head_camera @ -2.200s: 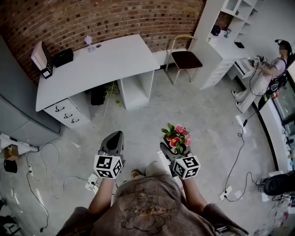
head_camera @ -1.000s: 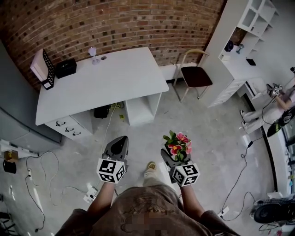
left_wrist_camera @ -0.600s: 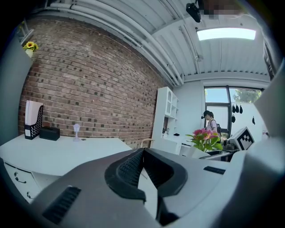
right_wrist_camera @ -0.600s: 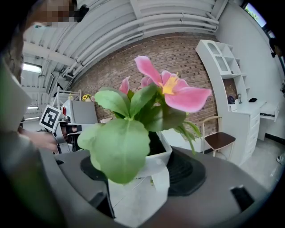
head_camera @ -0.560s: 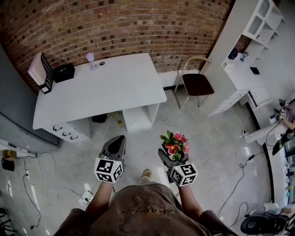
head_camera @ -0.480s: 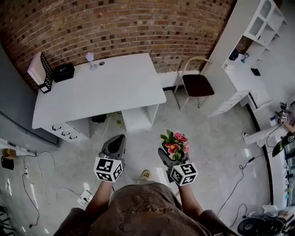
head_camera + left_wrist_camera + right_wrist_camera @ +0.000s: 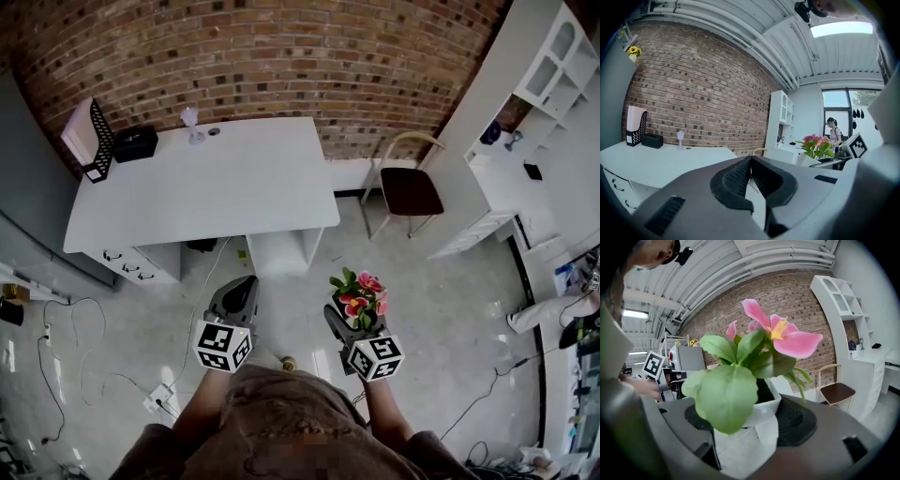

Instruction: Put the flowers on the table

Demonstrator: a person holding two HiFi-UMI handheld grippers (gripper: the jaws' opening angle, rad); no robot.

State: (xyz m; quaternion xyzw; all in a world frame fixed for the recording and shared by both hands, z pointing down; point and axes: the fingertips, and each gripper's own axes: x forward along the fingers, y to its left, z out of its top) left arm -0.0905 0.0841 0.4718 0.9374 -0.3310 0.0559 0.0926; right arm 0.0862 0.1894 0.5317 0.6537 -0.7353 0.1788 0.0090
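Pink flowers with green leaves stand in a small white pot (image 7: pixel 761 411), held upright in the air between the jaws of my right gripper (image 7: pixel 349 317). In the head view the flower pot (image 7: pixel 357 292) hovers over the floor, in front of the white table (image 7: pixel 253 192) by the brick wall. My left gripper (image 7: pixel 239 292) is beside it at the left, shut and empty; in the left gripper view its pads (image 7: pixel 751 174) meet, with the flowers (image 7: pixel 815 143) off to the right. The table (image 7: pixel 656 161) lies ahead.
On the table's far left stand a black file holder (image 7: pixel 89 141), a black box (image 7: pixel 137 142) and a small clear glass (image 7: pixel 193 123). A chair (image 7: pixel 408 187) stands right of the table, white shelving (image 7: pixel 534 122) further right. Cables (image 7: pixel 56 347) trail on the floor at left.
The view has moved closer to the table, which now sits nearer and more central. Both grippers keep the same pose, the flower pot still held in the right one.
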